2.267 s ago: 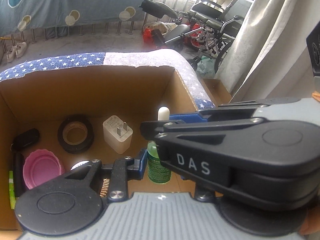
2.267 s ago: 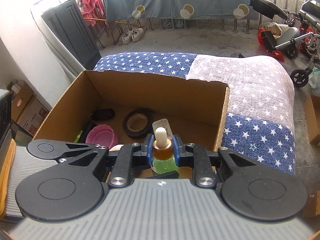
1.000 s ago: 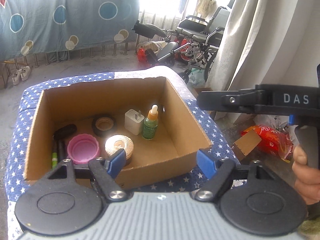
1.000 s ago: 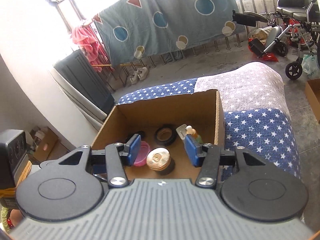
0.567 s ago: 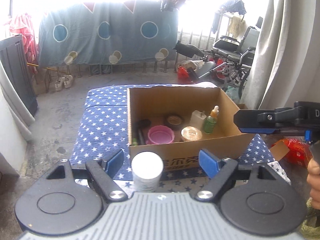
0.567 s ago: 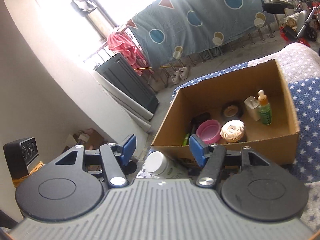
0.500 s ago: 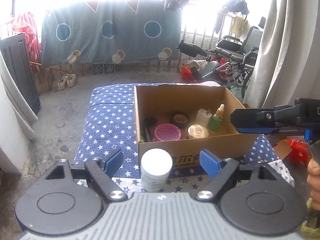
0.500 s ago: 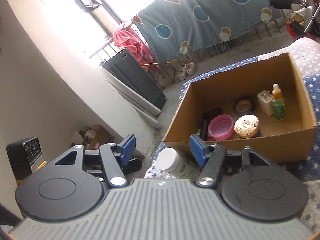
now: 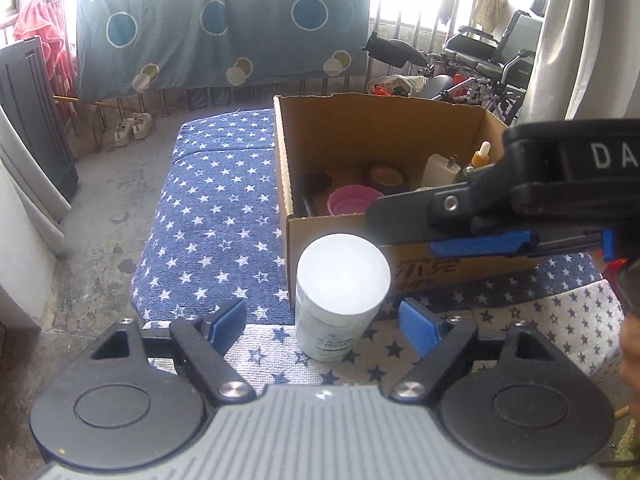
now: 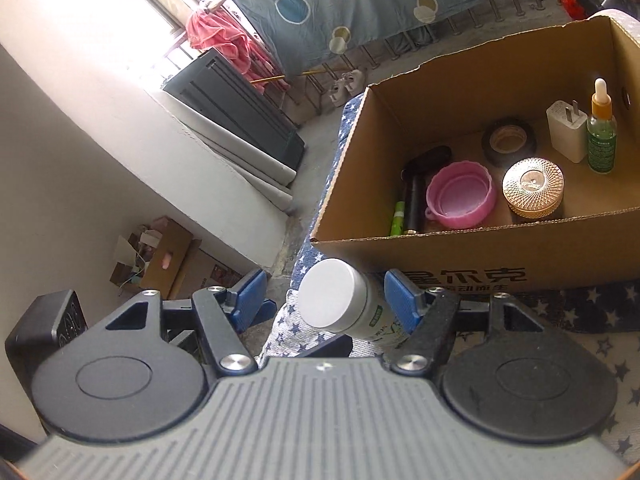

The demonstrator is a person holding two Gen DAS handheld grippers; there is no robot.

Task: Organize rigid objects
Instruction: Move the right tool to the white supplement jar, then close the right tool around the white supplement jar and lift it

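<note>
Pointing down: L hand-held gripper closing, R hand-held gripper opening, both straddling white bottle untouched.

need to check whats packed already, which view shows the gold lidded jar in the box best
The right wrist view: it looks down into the cardboard box, showing the gold lidded jar whole beside the pink lid. In the left wrist view the right gripper hides almost all of it.

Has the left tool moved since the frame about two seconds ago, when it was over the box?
Yes. The left tool has pulled back out of the cardboard box and now brackets the white jar standing in front of it, jaws closing, pads not touching.
</note>
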